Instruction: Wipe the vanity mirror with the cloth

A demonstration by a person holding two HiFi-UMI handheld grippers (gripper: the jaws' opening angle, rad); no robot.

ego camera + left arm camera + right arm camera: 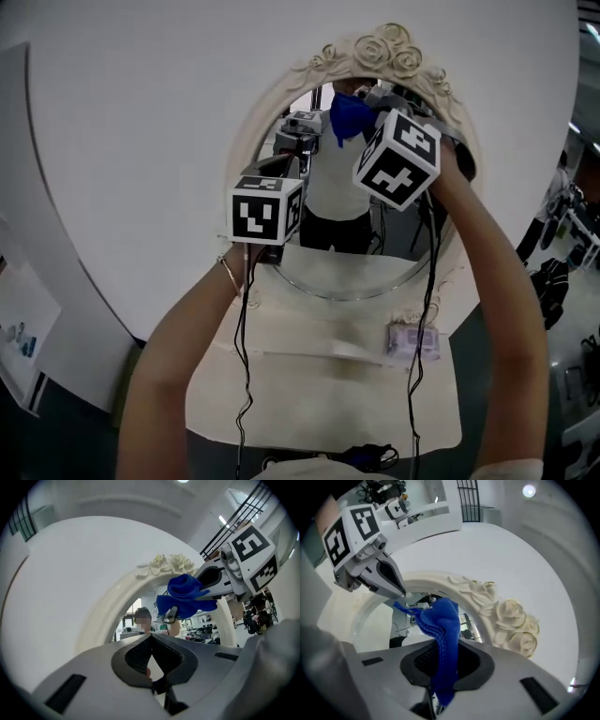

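Observation:
An oval vanity mirror [328,272] in a cream frame with carved roses [389,47] stands in front of me. My right gripper [368,101] is raised to the top of the glass and is shut on a blue cloth [349,114]. In the right gripper view the cloth [443,634] hangs clamped between the jaws of the right gripper [440,645], bunched against the glass under the roses [511,620]. My left gripper [284,167] is lower and to the left, its jaws [151,637] shut with nothing in them. From the left gripper view the cloth [185,595] shows up and to the right.
Below the mirror is the cream vanity top [309,384] with a small pale packet [412,339] at its right. Two black cables [242,375] hang from the grippers. A white rounded wall panel [141,141] backs the mirror. The glass reflects a person and a workshop.

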